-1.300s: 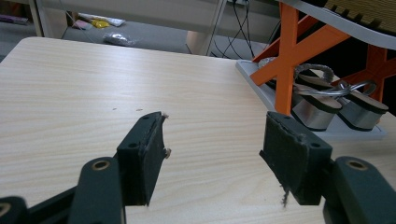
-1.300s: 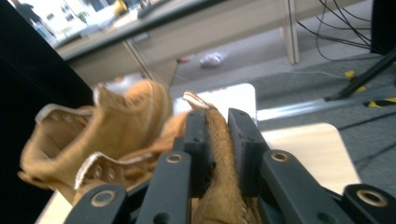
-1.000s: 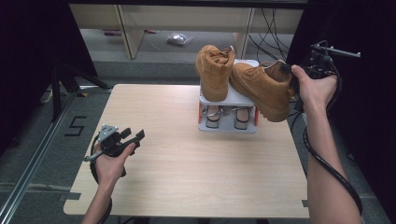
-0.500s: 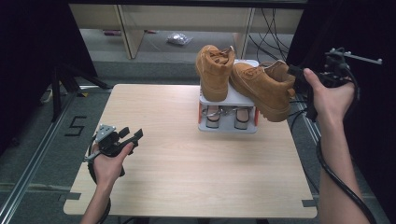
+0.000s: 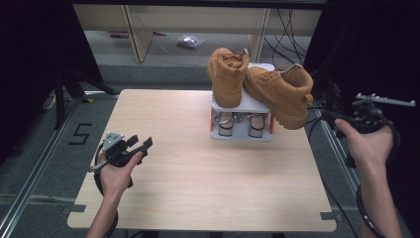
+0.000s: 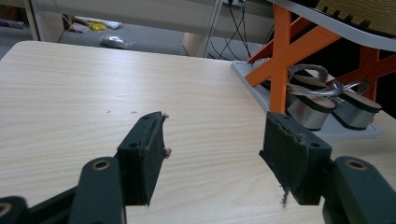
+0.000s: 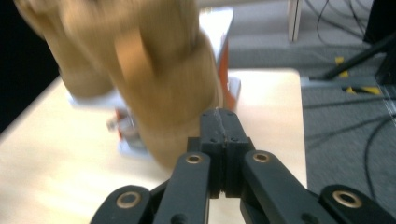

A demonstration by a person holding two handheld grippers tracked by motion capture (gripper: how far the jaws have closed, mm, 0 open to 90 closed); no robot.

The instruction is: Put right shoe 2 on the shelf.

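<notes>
At the left of the high view, the left gripper (image 5: 130, 148) is held low over the near left part of the wooden worktop (image 5: 198, 183); in the left gripper view its fingers (image 6: 142, 156) are spread wide with nothing between them, and they point toward the rack. Farther right, a small grey shoe rack (image 5: 241, 106) with orange supports stands at the far side of the worktop. A pair of sandals (image 5: 240, 124) sits on its lower level. On its top level are two tan boots: the left boot (image 5: 228, 74) stands with its sole on the rack, and the right boot (image 5: 281, 91) lies tilted, with its toe beyond the front right edge of the rack. At the far right, past the worktop edge, is the right gripper (image 5: 366, 119), apart from the right boot. In the right gripper view its fingers (image 7: 223, 135) are pressed together, having just closed, with nothing between them, and the blurred boot is just ahead.
</notes>
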